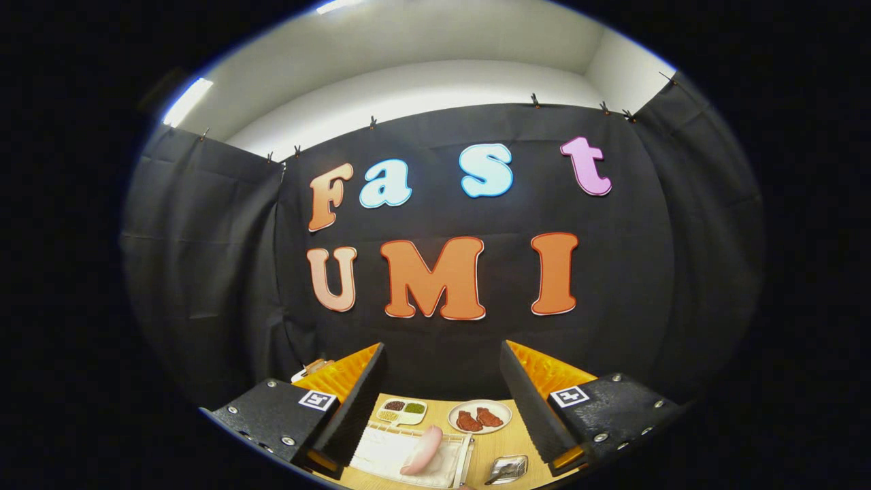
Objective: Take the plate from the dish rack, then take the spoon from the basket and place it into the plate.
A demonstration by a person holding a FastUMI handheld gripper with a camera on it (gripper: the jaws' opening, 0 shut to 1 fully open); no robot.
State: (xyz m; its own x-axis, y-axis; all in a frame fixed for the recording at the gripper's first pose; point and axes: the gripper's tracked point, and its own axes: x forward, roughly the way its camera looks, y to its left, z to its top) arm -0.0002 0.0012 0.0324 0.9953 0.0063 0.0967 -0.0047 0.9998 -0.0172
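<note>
Matt wooden table [490, 452], glossy metal basket [509, 468]

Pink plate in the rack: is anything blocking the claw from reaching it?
Nothing visible does. The claw is open, and the pink plate stands in the dish rack between its fingers. The dish of meat lies beyond the rack, out of the way.

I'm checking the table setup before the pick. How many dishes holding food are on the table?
2: a white divided dish and a round plate of brown meat, side by side on the wooden table beyond the open gripper.
</note>
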